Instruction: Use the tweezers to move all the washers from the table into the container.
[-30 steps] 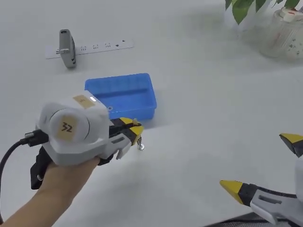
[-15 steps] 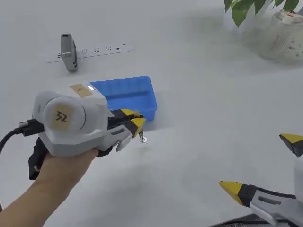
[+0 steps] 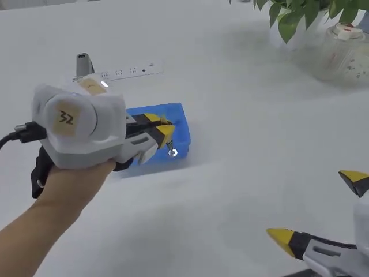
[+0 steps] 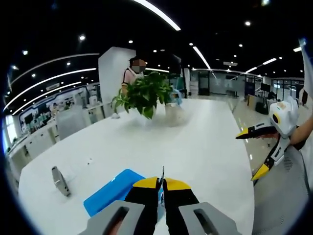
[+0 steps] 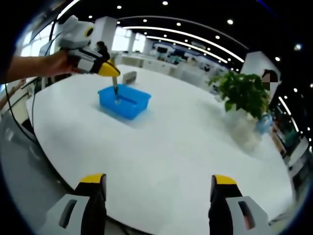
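My left gripper (image 3: pixel 163 130) is shut on thin metal tweezers (image 3: pixel 171 145), which point down. A small washer (image 3: pixel 172 152) hangs at their tip, just over the near right corner of the blue container (image 3: pixel 176 118). In the left gripper view the yellow-tipped jaws (image 4: pixel 162 184) stand together over the container (image 4: pixel 110 193). In the right gripper view the left gripper (image 5: pixel 105 68) holds the tweezers (image 5: pixel 115 89) down into the container (image 5: pixel 124 103). My right gripper (image 3: pixel 317 206) hangs open at the near right, holding nothing, and its jaws (image 5: pixel 158 179) stand wide apart.
A white power strip (image 3: pixel 124 72) with a grey adapter (image 3: pixel 83 61) lies behind the container. A leafy plant (image 3: pixel 294 14) and a glass jar (image 3: pixel 346 49) stand at the far right. White tabletop lies between the two grippers. A person (image 4: pixel 133 73) stands far off.
My left gripper has risen and moved away from me, carrying the tweezers and washer from the table in front of the container to over its near right corner. The right gripper has stayed put.
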Action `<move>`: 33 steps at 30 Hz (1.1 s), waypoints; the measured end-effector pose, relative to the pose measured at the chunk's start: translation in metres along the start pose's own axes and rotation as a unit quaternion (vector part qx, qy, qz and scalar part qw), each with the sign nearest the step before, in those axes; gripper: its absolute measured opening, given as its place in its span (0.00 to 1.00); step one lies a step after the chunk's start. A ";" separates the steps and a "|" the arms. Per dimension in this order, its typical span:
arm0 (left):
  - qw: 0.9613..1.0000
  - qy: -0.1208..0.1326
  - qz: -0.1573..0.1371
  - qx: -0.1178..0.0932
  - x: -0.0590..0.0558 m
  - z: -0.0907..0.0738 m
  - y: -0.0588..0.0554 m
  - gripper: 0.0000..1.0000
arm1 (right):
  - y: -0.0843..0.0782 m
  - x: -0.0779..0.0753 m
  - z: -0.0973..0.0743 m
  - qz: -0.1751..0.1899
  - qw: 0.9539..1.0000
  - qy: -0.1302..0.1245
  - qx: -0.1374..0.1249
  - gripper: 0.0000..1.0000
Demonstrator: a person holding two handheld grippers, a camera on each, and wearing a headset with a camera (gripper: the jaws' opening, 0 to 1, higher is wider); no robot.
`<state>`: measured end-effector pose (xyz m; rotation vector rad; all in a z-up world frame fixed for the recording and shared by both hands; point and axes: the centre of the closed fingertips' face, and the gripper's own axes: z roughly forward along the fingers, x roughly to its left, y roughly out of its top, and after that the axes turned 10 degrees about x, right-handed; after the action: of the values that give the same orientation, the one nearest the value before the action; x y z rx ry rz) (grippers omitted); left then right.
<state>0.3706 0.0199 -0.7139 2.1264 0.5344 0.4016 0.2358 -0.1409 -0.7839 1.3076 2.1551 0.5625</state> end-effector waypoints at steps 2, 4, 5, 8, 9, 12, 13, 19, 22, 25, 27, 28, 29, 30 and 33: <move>1.000 0.004 -0.002 -0.006 0.006 0.001 0.004 0.00 | -0.001 0.000 0.000 0.000 1.000 0.001 0.001 0.86; 1.000 0.006 -0.005 -0.012 0.010 0.002 0.008 0.00 | -0.001 0.000 0.001 -0.001 1.000 0.000 0.003 0.86; 1.000 0.007 -0.007 -0.014 0.012 0.004 0.010 0.00 | -0.001 0.000 0.001 -0.002 1.000 0.000 0.003 0.86; 1.000 0.013 -0.005 -0.016 0.018 0.009 0.013 0.00 | -0.002 -0.001 0.002 -0.002 1.000 0.000 0.004 0.86; 1.000 0.014 -0.005 -0.017 0.020 0.011 0.013 0.00 | -0.002 -0.001 0.002 -0.002 1.000 0.000 0.005 0.86; 1.000 0.017 -0.007 -0.015 0.026 0.018 0.011 0.00 | -0.002 -0.001 0.002 -0.002 1.000 -0.001 0.005 0.85; 1.000 0.017 -0.008 -0.014 0.027 0.020 0.010 0.00 | -0.003 -0.001 0.002 -0.002 1.000 -0.001 0.005 0.85; 1.000 0.013 -0.010 -0.004 0.032 0.033 0.002 0.00 | -0.004 0.000 0.003 -0.008 1.000 0.000 0.010 0.85; 1.000 0.010 -0.011 0.009 0.032 0.043 -0.007 0.00 | -0.004 0.000 0.004 -0.006 1.000 0.001 0.010 0.85; 1.000 0.009 -0.009 0.015 0.034 0.047 -0.011 0.00 | -0.005 0.001 0.004 -0.008 1.000 0.002 0.013 0.85; 1.000 0.007 -0.011 0.016 0.034 0.049 -0.012 0.00 | -0.005 0.001 0.004 -0.009 1.000 0.002 0.013 0.85; 1.000 0.006 -0.009 0.020 0.033 0.050 -0.014 0.00 | -0.005 0.001 0.004 -0.009 1.000 0.001 0.012 0.84; 1.000 0.006 -0.009 0.022 0.033 0.051 -0.016 0.00 | -0.005 0.001 0.004 -0.007 1.000 0.001 0.012 0.84; 1.000 0.005 -0.010 0.024 0.033 0.052 -0.019 0.00 | -0.005 0.001 0.004 -0.007 1.000 0.002 0.012 0.84; 0.999 0.004 -0.013 0.029 0.032 0.054 -0.024 0.00 | -0.006 0.001 0.004 -0.008 1.000 0.002 0.013 0.84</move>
<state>0.4177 0.0115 -0.7617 2.1709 0.5840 0.3831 0.2343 -0.1419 -0.7907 1.3032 2.1809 0.5331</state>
